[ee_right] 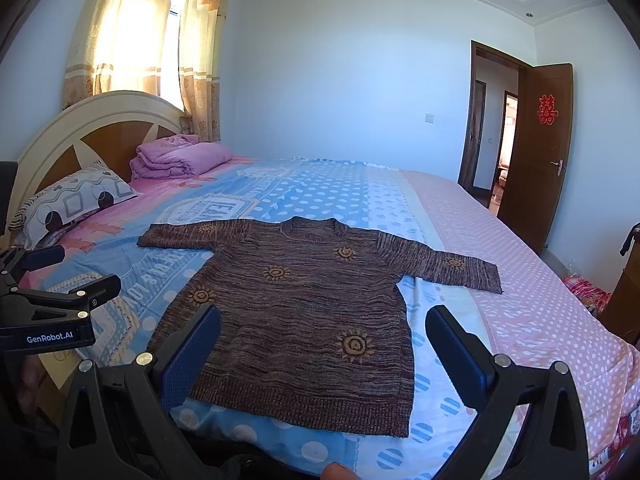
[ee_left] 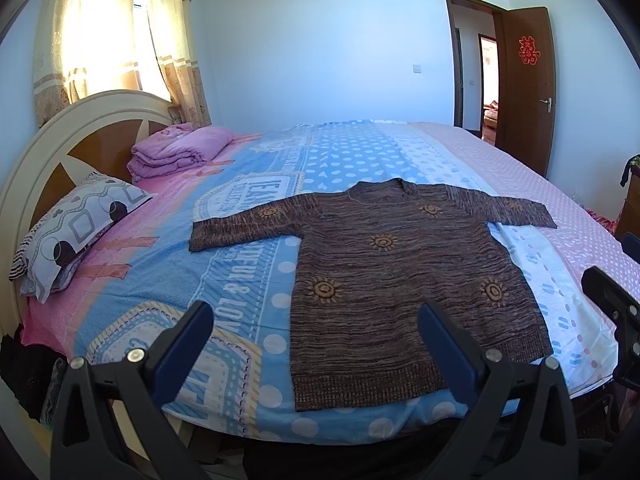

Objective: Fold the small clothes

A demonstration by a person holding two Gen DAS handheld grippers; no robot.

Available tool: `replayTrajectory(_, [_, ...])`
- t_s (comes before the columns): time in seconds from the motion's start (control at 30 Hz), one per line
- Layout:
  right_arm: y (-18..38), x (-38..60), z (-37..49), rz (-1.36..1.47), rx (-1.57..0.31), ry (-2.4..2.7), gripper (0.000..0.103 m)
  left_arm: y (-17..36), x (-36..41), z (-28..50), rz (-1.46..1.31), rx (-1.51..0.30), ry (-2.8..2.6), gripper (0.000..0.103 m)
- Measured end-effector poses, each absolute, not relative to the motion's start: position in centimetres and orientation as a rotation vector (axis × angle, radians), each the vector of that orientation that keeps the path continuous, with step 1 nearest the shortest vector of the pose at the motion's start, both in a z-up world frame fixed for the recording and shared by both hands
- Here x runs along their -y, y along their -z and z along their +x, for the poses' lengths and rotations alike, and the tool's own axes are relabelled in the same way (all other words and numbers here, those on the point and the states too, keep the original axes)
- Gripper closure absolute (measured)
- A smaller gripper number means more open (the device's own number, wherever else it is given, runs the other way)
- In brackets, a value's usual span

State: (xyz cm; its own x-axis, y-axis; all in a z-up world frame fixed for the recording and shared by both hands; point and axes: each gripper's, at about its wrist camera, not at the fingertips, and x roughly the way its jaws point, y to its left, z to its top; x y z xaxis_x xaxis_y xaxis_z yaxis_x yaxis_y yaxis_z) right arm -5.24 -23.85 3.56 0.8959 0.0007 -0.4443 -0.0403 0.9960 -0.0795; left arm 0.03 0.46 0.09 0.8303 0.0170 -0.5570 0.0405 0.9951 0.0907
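Sweater (ee_left: 400, 276), brown knit with orange sun motifs, lies flat and face up on the bed (ee_left: 260, 320) in the left wrist view, its hem close to the bed's near edge and both sleeves stretched out sideways. The left gripper (ee_left: 316, 344) hangs above that near edge with its jaws spread wide and nothing between them. The left jaw stands over bare bedspread and the right one over the hem. A grab from here could go wrong: the knit looks thick and loose, so one jaw might dig into the printed bedspread under it and lift both layers together.

In the right wrist view, the right gripper (ee_right: 320, 348) is likewise spread and empty, over the sweater's lower right part near the hem. The left gripper shows at the picture's left side, apart from the garment. The right sleeve (ee_right: 452, 266) reaches toward the pink dotted strip of the bed. If the two grippers lift unevenly, the heavy knit would probably sag and skew the fold. The hem sits so near the edge that a pull toward the person may drag it off.
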Motion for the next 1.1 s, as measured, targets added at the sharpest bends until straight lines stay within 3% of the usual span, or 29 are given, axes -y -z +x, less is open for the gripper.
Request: replayTrajectory(1.1, [-3.05, 23.65, -5.16, -0.082, -0.482, -0.029, 0.001, -0.03, -1.2, 0.23, 0.087, -0.591, 0.004, 0.0])
